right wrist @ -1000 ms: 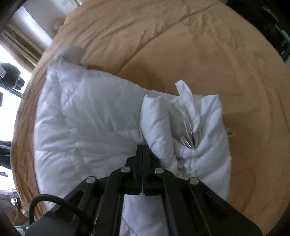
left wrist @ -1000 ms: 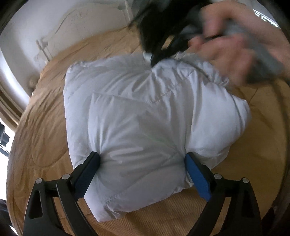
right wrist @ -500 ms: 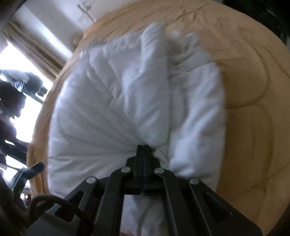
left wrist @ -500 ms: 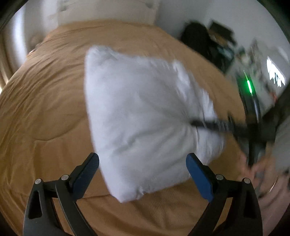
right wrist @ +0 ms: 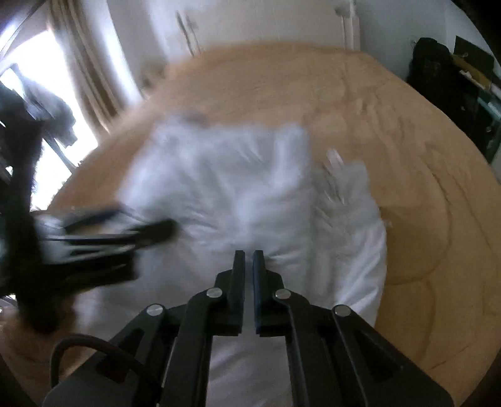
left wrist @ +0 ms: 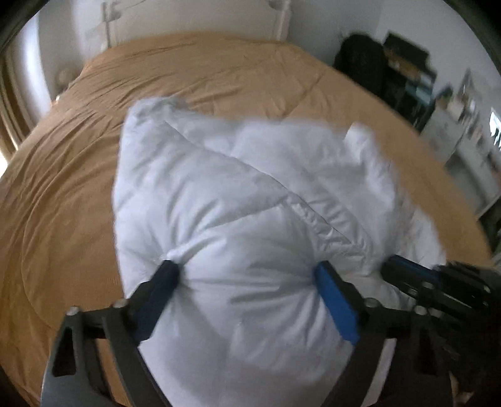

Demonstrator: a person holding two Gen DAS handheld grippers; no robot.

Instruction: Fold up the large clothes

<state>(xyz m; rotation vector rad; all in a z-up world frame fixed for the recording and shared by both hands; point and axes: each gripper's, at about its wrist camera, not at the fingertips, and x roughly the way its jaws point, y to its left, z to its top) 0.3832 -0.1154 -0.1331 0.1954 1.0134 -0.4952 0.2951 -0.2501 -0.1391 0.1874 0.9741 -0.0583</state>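
Folded white puffer jacket (left wrist: 250, 194) on the tan bed (left wrist: 78, 162), bulk stretching away from both grippers. Left gripper (left wrist: 250, 275) fingers clamped wide around its near edge; right gripper (right wrist: 245, 263) fingers nearly together, pinching the same edge alongside.

The jacket (left wrist: 250, 200) lies on the bed (left wrist: 62, 175), toward its near edge. My left gripper (left wrist: 247, 275) straddles the jacket's near bulge; my right gripper (right wrist: 249, 260) sits at the jacket's near edge, right of the left one. Headboard (left wrist: 194, 18) beyond the jacket. Shelves (left wrist: 407, 72) right of the bed.
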